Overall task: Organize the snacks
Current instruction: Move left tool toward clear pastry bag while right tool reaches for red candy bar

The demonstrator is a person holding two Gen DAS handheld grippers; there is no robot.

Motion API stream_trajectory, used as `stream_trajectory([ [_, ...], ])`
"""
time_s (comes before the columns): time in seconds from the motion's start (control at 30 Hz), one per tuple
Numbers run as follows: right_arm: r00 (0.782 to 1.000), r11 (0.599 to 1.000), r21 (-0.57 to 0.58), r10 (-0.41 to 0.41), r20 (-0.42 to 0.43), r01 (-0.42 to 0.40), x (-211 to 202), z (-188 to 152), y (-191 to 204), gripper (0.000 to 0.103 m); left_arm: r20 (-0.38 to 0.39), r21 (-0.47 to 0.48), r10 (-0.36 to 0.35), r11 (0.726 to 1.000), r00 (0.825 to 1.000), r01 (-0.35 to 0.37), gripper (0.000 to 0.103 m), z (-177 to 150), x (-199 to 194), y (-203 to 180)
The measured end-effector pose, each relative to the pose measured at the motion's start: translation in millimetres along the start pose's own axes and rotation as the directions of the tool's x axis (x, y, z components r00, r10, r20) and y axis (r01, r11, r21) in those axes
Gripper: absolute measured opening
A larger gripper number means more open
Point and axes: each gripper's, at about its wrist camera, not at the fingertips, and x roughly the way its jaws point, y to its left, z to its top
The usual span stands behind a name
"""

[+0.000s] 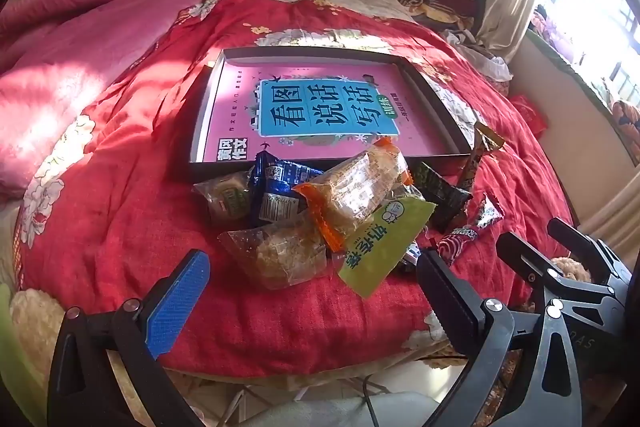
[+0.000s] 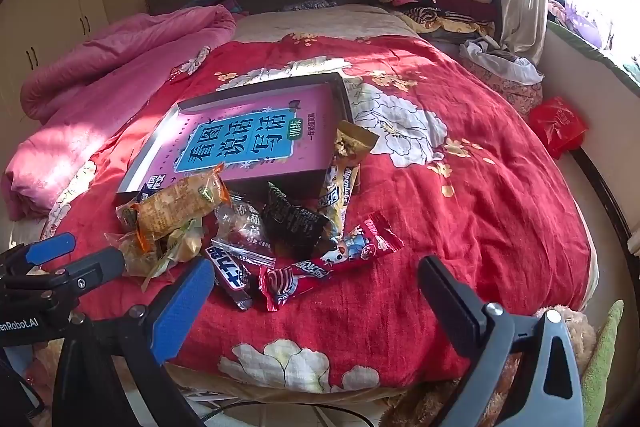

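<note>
Sitting on a red floral quilt (image 2: 460, 195) covering the bed, a shallow dark-rimmed cardboard tray (image 1: 208, 99) with a pink printed book cover lining its floor is lying just behind the snack pile (image 1: 332, 211), its near rim touching several packets. Piling loosely in front of that rim, the wrapped snacks are overlapping one another. Both grippers are hovering over the near bed edge, tilting down toward the pile, jaws spread fully wide and holding nothing. Left gripper (image 1: 312, 287) is facing the clear orange-edged cracker packet (image 1: 356, 187) and the yellow-green pouch (image 1: 380, 243) straight ahead, the pouch's long axis running diagonally away to the right. Right gripper (image 2: 316, 283) is nearer the long red candy wrapper (image 2: 332, 259), lying crosswise just ahead of its jaws, so that hand probably suits it best. Right wrist view is showing the dark chocolate bar (image 2: 230, 273) and gold packet (image 2: 352, 143) plainly; left wrist view is mostly hiding the bar behind the pouch, but shows the blue packet (image 1: 280, 187).
</note>
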Motion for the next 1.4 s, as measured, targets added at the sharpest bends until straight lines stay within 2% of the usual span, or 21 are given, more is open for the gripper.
stream_trajectory([
  [0.83, 1.0, 1.0, 0.0, 0.0, -0.005, 0.0, 0.7, 1.3, 0.4, 0.103, -0.013, -0.009, -0.002, 1.0, 1.0, 0.002, 0.103, -0.6, 3.0, 3.4],
  [1.0, 1.0, 1.0, 0.017, 0.003, -0.023, -0.003, 7.3, 1.8, -3.2, 0.103, -0.026, -0.016, 0.013, 1.0, 1.0, -0.013, 0.103, -0.3, 6.9, 8.2],
  [1.23, 0.997, 0.997, 0.078, 0.015, -0.079, -0.009, 21.4, -0.5, -15.7, 0.103, -0.091, -0.091, 0.03, 0.995, 0.995, -0.038, 0.103, -3.6, 23.6, 41.3],
  [1.27, 0.996, 0.996, 0.091, 0.017, -0.087, -0.009, 23.4, -0.6, -18.2, 0.103, -0.068, -0.1, 0.016, 0.995, 0.998, -0.023, 0.103, -3.7, 27.1, 44.5],
  [1.33, 0.994, 0.994, 0.113, 0.022, -0.104, -0.01, 27.6, -1.3, -22.7, 0.103, -0.057, -0.09, 0.029, 0.995, 0.998, -0.034, 0.103, -3.6, 31.5, 47.5],
  [1.4, 0.991, 0.992, 0.124, 0.019, -0.131, -0.002, 34.6, -1.8, -25.1, 0.103, -0.089, -0.087, 0.028, 0.996, 0.996, -0.036, 0.102, -4.5, 38.2, 45.9],
])
